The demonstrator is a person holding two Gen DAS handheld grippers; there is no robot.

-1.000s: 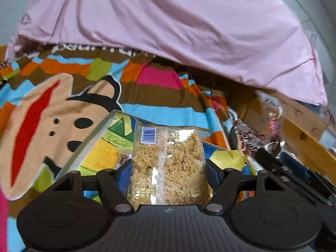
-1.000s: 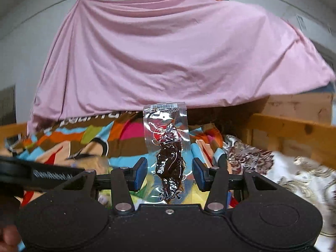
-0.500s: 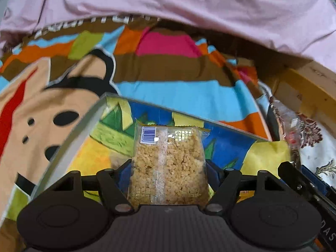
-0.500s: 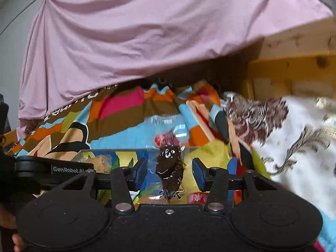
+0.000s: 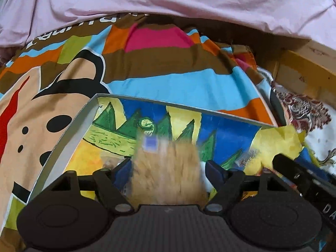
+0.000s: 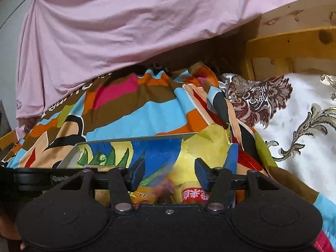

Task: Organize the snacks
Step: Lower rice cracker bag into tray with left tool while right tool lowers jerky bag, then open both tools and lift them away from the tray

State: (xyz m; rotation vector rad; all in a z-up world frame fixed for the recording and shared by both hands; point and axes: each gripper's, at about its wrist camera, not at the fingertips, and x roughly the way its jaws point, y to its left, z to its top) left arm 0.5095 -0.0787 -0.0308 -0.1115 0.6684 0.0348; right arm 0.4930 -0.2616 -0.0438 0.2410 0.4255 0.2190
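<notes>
Left gripper (image 5: 168,169): jaws spread wide, blue pads clear of the snack on both sides. The crispy-rice snack packet (image 5: 166,172) sits between the fingers, motion-blurred, blue barcode patch at its far end; no pad touches it as far as the left wrist view shows. Directly ahead of and below this gripper is the box (image 5: 69,126), grey-rimmed, lined with a painted paper of green trees, yellow and blue.

Right gripper (image 6: 168,175): jaws apart, nothing clamped. A blurred dark-and-clear packet (image 6: 167,189) lies low between the fingers, over the box interior; whether it is touching the contents cannot be told. Just below the fingertips: a yellow-orange snack pack (image 6: 143,196) and a pack with a red label (image 6: 194,195), both inside the box.

Beyond the box: striped cartoon bedsheet (image 5: 168,88). Further ahead, pink cloth (image 6: 126,31). To the right of the right gripper, white brocade fabric (image 6: 298,113) and wooden frame (image 6: 294,42).
</notes>
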